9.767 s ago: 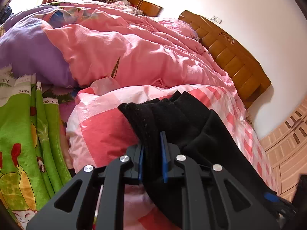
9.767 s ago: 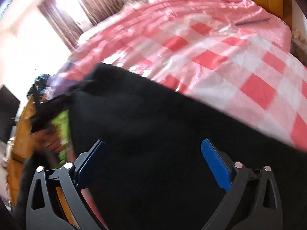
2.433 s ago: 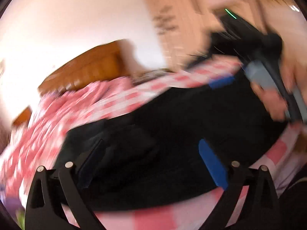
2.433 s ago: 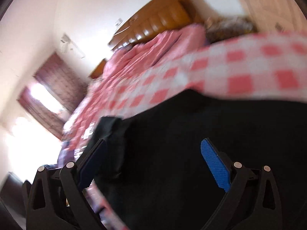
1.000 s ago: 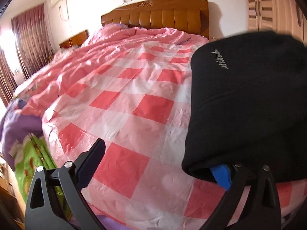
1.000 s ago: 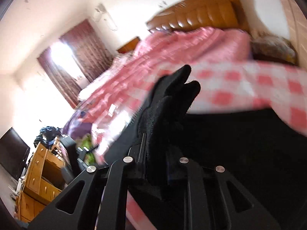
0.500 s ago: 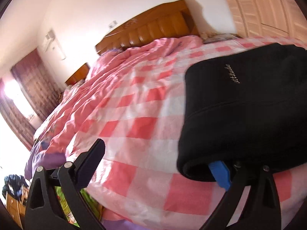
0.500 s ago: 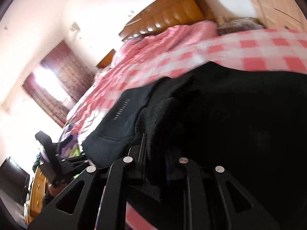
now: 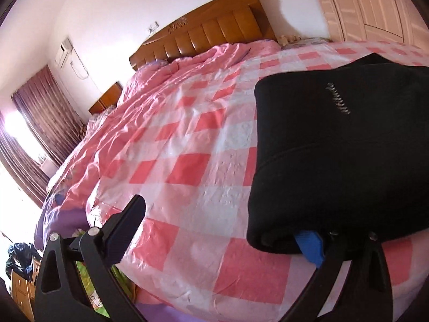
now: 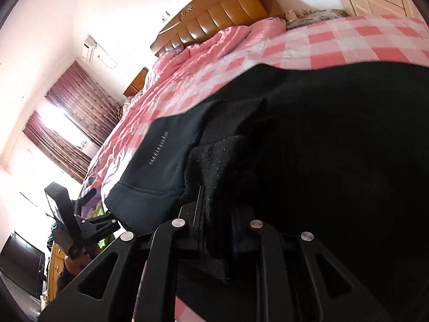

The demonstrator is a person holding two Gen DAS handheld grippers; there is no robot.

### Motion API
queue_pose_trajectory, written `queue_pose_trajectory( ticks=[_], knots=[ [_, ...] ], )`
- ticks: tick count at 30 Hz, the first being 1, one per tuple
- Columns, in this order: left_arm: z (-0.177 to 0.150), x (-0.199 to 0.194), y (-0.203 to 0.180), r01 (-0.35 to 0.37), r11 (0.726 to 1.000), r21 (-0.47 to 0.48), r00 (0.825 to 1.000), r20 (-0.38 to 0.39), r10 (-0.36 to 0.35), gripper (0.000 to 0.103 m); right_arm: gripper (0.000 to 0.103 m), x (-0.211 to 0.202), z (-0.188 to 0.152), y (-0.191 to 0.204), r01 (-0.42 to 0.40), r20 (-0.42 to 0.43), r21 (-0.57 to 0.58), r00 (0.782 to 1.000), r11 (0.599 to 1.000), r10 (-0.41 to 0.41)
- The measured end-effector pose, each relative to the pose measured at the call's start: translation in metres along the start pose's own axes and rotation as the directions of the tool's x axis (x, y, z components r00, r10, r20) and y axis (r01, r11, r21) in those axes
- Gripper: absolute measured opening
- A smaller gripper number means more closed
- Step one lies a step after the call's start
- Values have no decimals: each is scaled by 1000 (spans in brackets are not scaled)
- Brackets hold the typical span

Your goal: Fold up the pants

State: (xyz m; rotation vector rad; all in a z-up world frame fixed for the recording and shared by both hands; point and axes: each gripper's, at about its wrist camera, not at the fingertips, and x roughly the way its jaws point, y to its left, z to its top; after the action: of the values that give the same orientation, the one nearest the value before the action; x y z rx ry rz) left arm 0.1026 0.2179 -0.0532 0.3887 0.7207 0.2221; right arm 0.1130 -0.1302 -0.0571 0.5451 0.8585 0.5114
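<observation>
The black pants [image 9: 348, 145] lie folded on the pink checked bedspread [image 9: 187, 145], with small silver lettering on top. My left gripper [image 9: 222, 228] is open at the bed's near edge; its right blue pad [image 9: 308, 245] sits under the folded corner, its left finger is free. In the right wrist view my right gripper [image 10: 217, 214] is shut on a ribbed cuff of the pants [image 10: 321, 147], held over the folded stack. The left gripper also shows in the right wrist view [image 10: 72, 222], at the left.
A wooden headboard [image 9: 203, 32] stands at the far end, with a crumpled pink quilt [image 9: 187, 64] below it. Wardrobe doors [image 9: 370, 8] are at right. Curtains [image 9: 40, 123] and a wooden dresser [image 9: 21, 287] are at left. A green printed sheet [image 9: 88, 271] hangs off the bed's edge.
My right gripper, still shut on the cuff, has come lower over the folded stack. My left gripper stays open under the pants' corner; its view has shifted slightly.
</observation>
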Motion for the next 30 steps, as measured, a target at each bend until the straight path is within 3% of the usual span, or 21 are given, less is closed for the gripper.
queue_pose_trajectory(
  ticks=[4, 8, 14, 15, 16, 17, 18, 19, 20, 22, 23, 25, 27, 28, 29, 30],
  knots=[
    [-1, 4, 13, 81, 993, -82, 996, -22, -83, 102, 17, -17, -5, 5, 11, 36, -11, 999, 1000, -11],
    [-2, -1, 8, 50, 998, -28, 999, -4, -50, 102, 17, -16, -7, 3, 36, 44, -17, 998, 999, -35],
    [-7, 3, 12, 112, 993, -45, 993, -18, -113, 101, 21, -13, -7, -3, 58, 10, -21, 998, 998, -58],
    [-8, 0, 14, 121, 992, -18, 992, -18, -121, 101, 35, -14, -6, -2, 67, -7, -37, 998, 997, -68],
    [-10, -4, 16, 126, 992, 8, 992, -25, -126, 101, 41, -18, -6, -1, 87, -20, -42, 996, 995, -87],
    [-12, -12, 23, 160, 987, 26, 987, -29, -159, 101, 56, -25, -8, -1, 96, -13, -41, 995, 995, -96],
    [-13, -24, 35, 208, 978, 18, 978, -13, -208, 101, 79, -33, -9, -3, 113, 9, -39, 994, 993, -112],
    [-12, -33, 44, 244, 970, -2, 970, 8, -244, 101, 85, -42, -11, -3, 146, 52, -43, 988, 988, -144],
    [-8, -46, 61, 298, 953, -60, 954, 56, -295, 101, 85, -51, -11, 3, 187, 108, -71, 978, 980, -179],
    [8, -61, 84, 356, 918, -176, 932, 137, -336, 101, 85, -51, -8, 22, 208, 136, -176, 973, 962, -186],
    [23, -66, 91, 408, 884, -229, 910, 184, -372, 101, 85, -46, -6, 37, 219, 150, -236, 971, 947, -187],
    [52, -66, 86, 524, 814, -252, 847, 252, -468, 101, 84, -33, -6, 63, 211, 160, -337, 973, 917, -165],
    [83, -54, 63, 592, 770, -240, 803, 265, -535, 101, 84, -15, -12, 89, 195, 141, -440, 979, 877, -147],
    [96, -44, 48, 624, 747, -230, 780, 249, -575, 101, 84, -8, -12, 95, 195, 129, -461, 980, 866, -152],
    [111, -28, 24, 668, 713, -215, 744, 218, -631, 101, 84, 1, -14, 99, 188, 108, -478, 982, 858, -155],
    [120, -15, 7, 687, 700, -195, 727, 191, -660, 101, 84, 9, -16, 99, 171, 80, -481, 985, 860, -151]
  ],
)
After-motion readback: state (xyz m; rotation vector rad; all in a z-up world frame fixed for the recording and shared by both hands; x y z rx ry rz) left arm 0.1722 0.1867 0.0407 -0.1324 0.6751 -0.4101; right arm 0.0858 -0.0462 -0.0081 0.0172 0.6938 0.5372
